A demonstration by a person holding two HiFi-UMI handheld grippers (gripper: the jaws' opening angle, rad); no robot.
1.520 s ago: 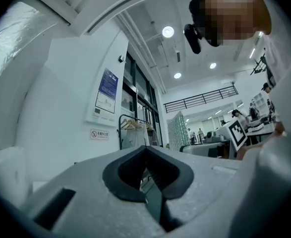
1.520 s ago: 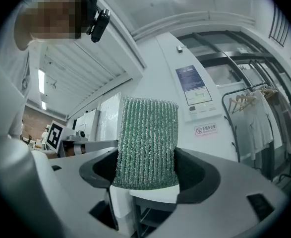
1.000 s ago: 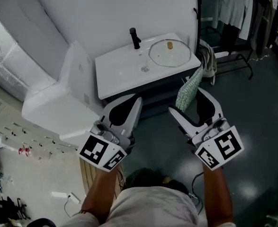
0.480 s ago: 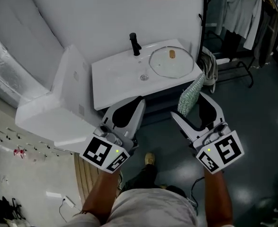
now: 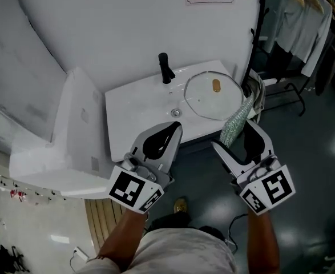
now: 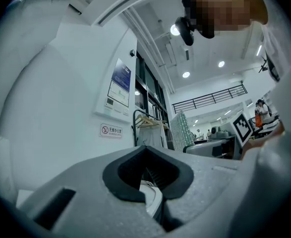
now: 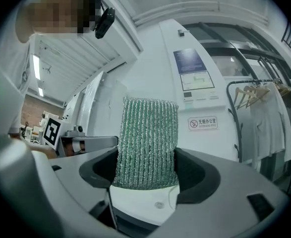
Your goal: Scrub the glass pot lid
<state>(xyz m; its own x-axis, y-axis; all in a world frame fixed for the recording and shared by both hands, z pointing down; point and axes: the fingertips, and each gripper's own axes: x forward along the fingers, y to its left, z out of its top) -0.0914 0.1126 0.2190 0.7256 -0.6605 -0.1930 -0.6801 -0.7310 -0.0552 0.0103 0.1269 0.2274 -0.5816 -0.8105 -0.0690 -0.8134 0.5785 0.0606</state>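
Note:
The round glass pot lid, with a small wooden knob, lies flat on the right part of the white washbasin. Both grippers hover in front of the basin's near edge, apart from the lid. My left gripper is shut and holds nothing; in the left gripper view its jaws meet. My right gripper is shut on a green mesh scrubbing cloth, which stands up from the jaws toward the lid's near rim. In the right gripper view the cloth fills the middle.
A black tap stands at the basin's back, with a drain in front of it. A cloth hangs at the basin's right side. A clothes rack stands farther right. A white angled panel adjoins the left.
Both grippers have come closer to the washbasin together, and the basin and lid now sit nearer and larger in the head view. The cloth stays gripped.

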